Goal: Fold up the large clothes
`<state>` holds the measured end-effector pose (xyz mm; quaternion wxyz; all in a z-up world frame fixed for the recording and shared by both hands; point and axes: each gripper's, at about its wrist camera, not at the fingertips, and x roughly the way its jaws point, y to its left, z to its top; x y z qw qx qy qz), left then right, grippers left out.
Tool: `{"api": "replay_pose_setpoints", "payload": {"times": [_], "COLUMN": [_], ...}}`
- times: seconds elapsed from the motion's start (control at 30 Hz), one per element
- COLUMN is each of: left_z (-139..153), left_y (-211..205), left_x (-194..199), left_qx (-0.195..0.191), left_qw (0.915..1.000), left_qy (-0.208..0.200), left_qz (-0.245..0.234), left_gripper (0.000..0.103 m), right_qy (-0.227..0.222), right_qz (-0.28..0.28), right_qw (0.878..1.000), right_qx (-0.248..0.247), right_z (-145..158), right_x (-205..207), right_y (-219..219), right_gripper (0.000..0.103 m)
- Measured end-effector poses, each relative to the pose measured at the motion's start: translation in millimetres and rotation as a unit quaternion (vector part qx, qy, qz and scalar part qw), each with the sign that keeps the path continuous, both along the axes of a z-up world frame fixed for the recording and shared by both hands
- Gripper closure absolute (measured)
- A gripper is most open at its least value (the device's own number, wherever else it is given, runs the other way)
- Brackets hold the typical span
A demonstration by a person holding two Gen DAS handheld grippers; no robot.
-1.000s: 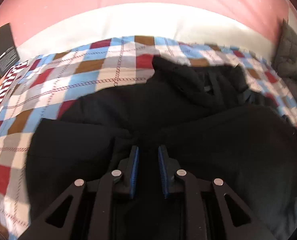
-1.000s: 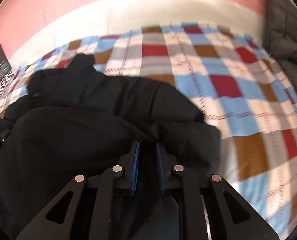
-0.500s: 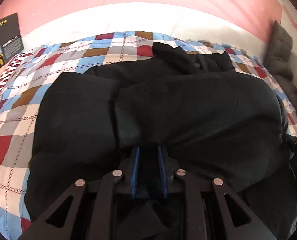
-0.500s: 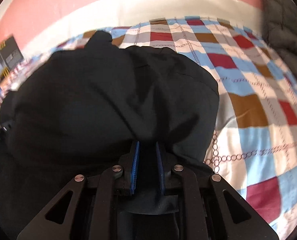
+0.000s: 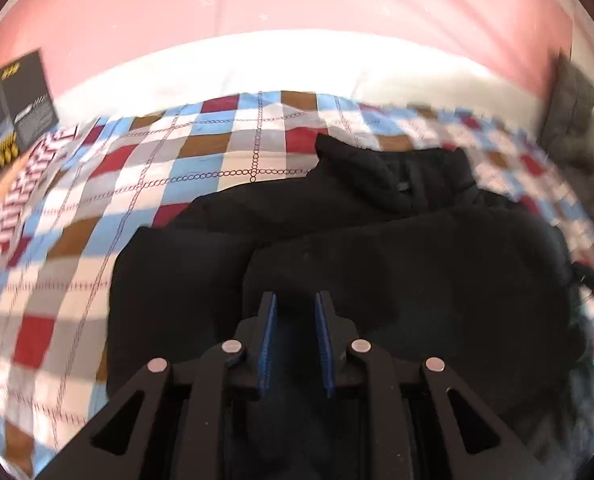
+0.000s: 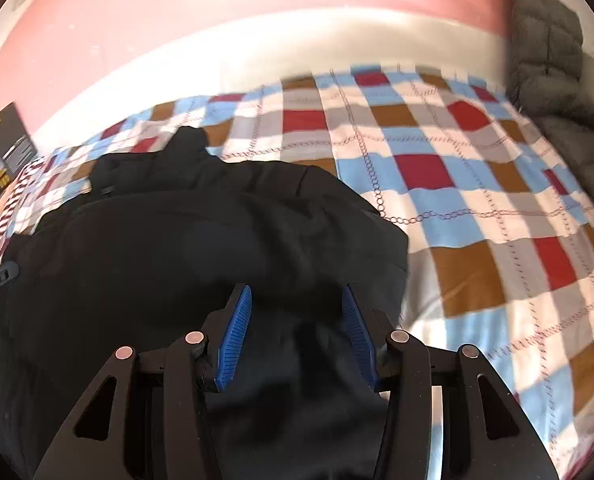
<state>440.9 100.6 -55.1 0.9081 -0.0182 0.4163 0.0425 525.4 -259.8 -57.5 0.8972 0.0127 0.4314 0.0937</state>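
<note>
- A large black jacket (image 5: 377,264) lies folded in a thick pile on a bed covered by a checked blanket (image 5: 201,168) with red, blue, brown, grey and white squares.
- In the left wrist view, the left gripper (image 5: 295,320) stands over the near edge of the jacket. Its jaws are narrow, with only a small gap between the blue pads (image 5: 268,336). Dark cloth fills this gap, but I cannot tell if the pads really press it or only stand above it.
- The upper folded layer of the jacket begins just in front of the left jaws and spreads to the right. A lower layer sticks out to the left of the jaws.
- The collar (image 5: 361,168) of the jacket is at the far side, well apart from the jaws.
- In the right wrist view, the right gripper (image 6: 297,316) has its jaws wide apart. The jacket (image 6: 201,248) lies under and between the pads (image 6: 235,332), and they do not close on it.
- The right edge of the jacket ends near the right jaw, and beyond it the blanket (image 6: 477,208) is bare.
- A dark box (image 5: 13,100) stands at the far left of the bed, and a grey quilted cushion (image 6: 549,56) leans at the far right.
- A pink wall (image 6: 177,12) is behind the bed.
</note>
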Motion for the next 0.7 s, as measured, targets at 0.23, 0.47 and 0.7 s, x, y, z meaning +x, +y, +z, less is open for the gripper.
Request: {"api": "replay_pose_setpoints", "payload": {"times": [0.23, 0.47, 0.7], "left_z": [-37.9, -0.1, -33.2], "left_y": [7.3, 18.2, 32.4], "left_x": [12.7, -42.5, -55.6], "left_qx": [0.007, -0.035, -0.05], "left_qw": [0.9997, 0.9992, 0.9981], "left_qy": [0.015, -0.01, 0.021], "left_qz": [0.016, 0.019, 0.029], "left_gripper": [0.079, 0.08, 0.079], "right_qy": [0.02, -0.008, 0.033], "right_qz": [0.01, 0.023, 0.032], "right_qw": [0.999, 1.0, 0.999], "right_qx": [-0.03, -0.007, -0.012], "right_z": [-30.1, 8.8, -30.3], "right_x": [13.8, -39.8, -59.2], "right_y": [2.6, -4.4, -13.0], "right_gripper": [0.055, 0.055, 0.055]}}
